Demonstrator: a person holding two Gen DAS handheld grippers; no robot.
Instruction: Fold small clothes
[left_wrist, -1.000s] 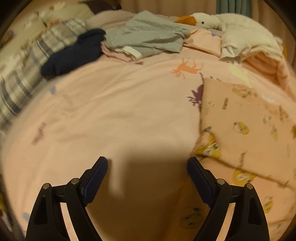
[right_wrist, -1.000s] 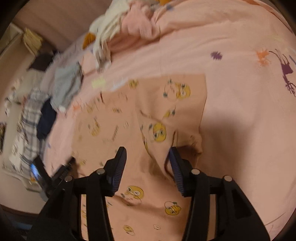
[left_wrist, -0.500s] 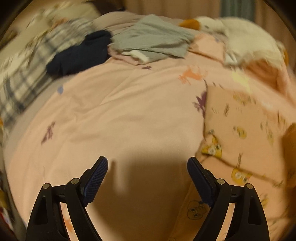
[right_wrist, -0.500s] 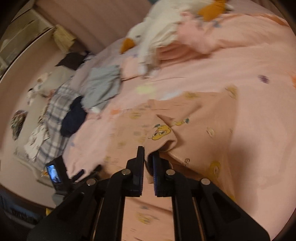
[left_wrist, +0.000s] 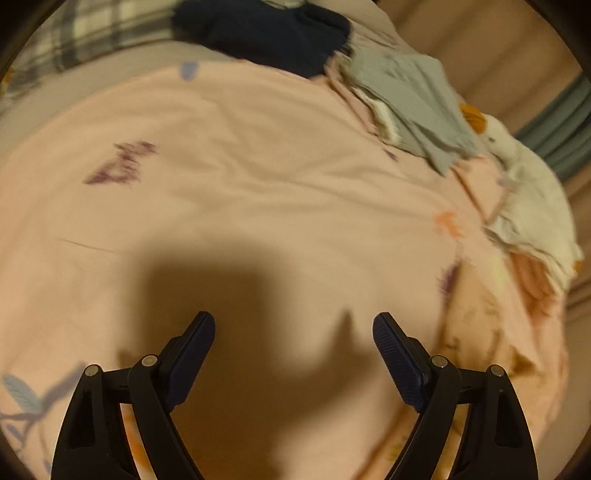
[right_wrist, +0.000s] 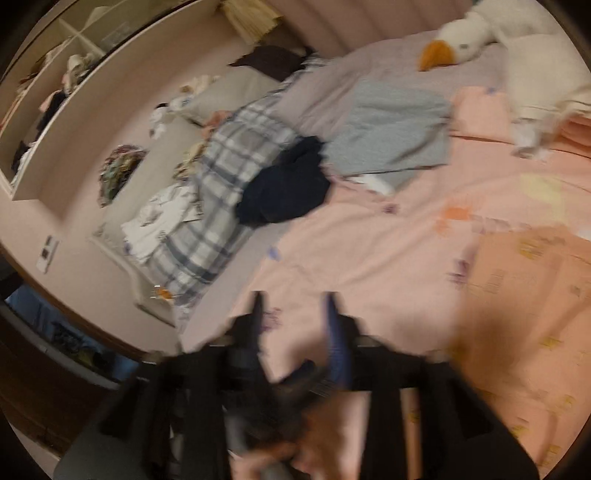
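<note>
A peach cartoon-print garment (right_wrist: 524, 295) lies flat on the pink bedsheet (right_wrist: 369, 251) at the right of the right wrist view; its edge shows at the right in the left wrist view (left_wrist: 480, 332). My left gripper (left_wrist: 293, 334) is open and empty over bare sheet (left_wrist: 258, 192), left of the garment. My right gripper (right_wrist: 295, 314) is blurred, its jaws apart with nothing between them, left of the garment. A grey garment (right_wrist: 391, 129) and a navy garment (right_wrist: 288, 184) lie at the far side.
A plaid blanket (right_wrist: 221, 192) and pillows lie at the left bed edge. A white plush duck (right_wrist: 480, 29) and folded pink bedding (right_wrist: 480, 110) sit at the far right. The grey (left_wrist: 417, 103) and navy (left_wrist: 266, 29) clothes also show in the left wrist view.
My right gripper, shut on a fold of the peach garment half a second ago, has let go, opened and swung left. My left gripper stayed open and turned left, away from the garment.
</note>
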